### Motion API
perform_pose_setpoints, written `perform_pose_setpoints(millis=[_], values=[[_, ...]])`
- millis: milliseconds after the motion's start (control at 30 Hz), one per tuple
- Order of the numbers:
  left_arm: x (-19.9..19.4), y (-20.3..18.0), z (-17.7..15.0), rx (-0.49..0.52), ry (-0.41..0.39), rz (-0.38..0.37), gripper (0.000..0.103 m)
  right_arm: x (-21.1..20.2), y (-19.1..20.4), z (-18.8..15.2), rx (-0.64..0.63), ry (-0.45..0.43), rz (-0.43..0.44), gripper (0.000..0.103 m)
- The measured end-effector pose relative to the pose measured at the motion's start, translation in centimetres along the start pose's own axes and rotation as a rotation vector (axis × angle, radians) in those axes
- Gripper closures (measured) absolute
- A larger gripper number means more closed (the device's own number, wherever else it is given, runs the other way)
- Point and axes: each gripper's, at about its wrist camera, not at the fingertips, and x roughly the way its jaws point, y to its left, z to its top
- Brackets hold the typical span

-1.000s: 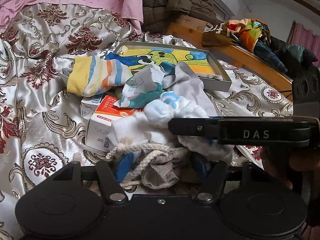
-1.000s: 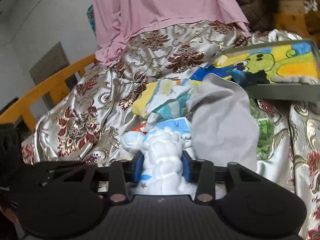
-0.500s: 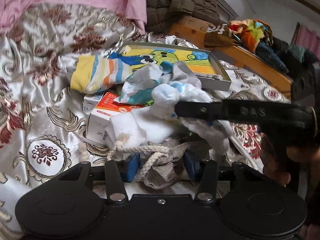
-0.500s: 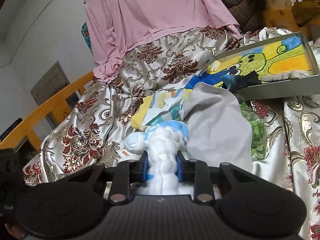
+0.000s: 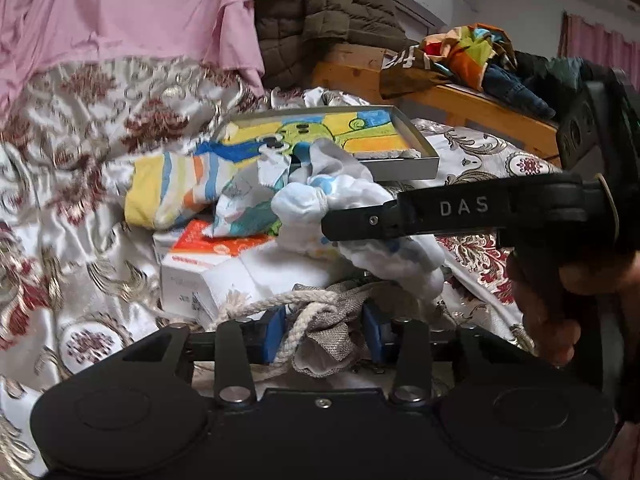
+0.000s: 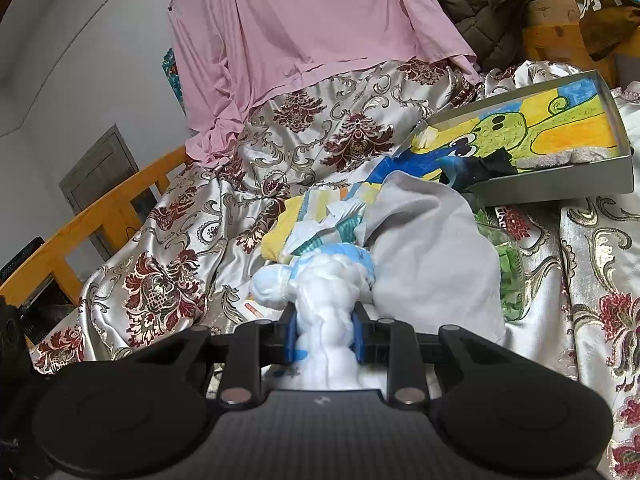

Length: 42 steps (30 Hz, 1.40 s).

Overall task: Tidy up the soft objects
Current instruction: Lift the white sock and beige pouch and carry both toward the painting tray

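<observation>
My left gripper [image 5: 325, 330] is shut on a grey woven drawstring pouch [image 5: 328, 332] with a thick white cord, low in the left wrist view. My right gripper [image 6: 325, 334] is shut on a fluffy white-and-blue cloth [image 6: 324, 296]; that cloth also shows in the left wrist view [image 5: 360, 232], under the right gripper's black finger. Behind lie a striped yellow sock [image 5: 172, 192], a grey cloth [image 6: 424, 248] and a crumpled teal-and-white cloth [image 5: 248, 204], all piled on the floral satin bedspread [image 6: 192, 240].
A grey tray with a cartoon picture [image 5: 400, 160] lies behind the pile. White and orange cartons [image 5: 200, 272] sit under the cloths. A pink sheet [image 6: 304, 24], a brown quilted jacket [image 5: 332, 16] and a wooden bed frame [image 6: 84, 224] bound the area.
My left gripper has closed on the drawstring pouch and drawn it up. My right gripper has tightened on the fluffy cloth and lifted it slightly.
</observation>
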Motion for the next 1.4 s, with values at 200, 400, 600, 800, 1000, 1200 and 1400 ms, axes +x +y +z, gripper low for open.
perform_pose_setpoints(millis=[200,400,600,800,1000,1200,1400], values=[[-1.6,-1.8,-0.2,0.096,-0.026,0.041,0.063,-1.4,0.2,0.4,0.003,-0.034,0.013,0.074],[-3.4,-3.3,0.0,0.138,-0.062,0.121,0.064,-2.8,0.6,1.0,0.001,-0.08,0.037,0.074],[-6.4,-2.8,1.9,0.103,-0.113,0.235,0.065,-4.6,1.2,2.0,-0.005,-0.157,0.112,0.074],[-9.6,-1.7,4.7,0.033,-0.198,0.306,0.065,-6.6,1.9,3.2,-0.029,-0.24,0.166,0.074],[-10.2,-1.5,8.1,0.047,-0.283,0.332,0.065,-7.8,1.2,4.9,-0.021,-0.308,0.18,0.074],[-8.7,-1.7,12.2,0.054,-0.345,0.34,0.065,-7.8,-1.7,7.8,0.049,-0.369,0.209,0.074],[-4.1,-1.1,16.4,0.002,-0.377,0.342,0.064,-6.8,-4.7,10.7,0.029,-0.397,0.124,0.074]])
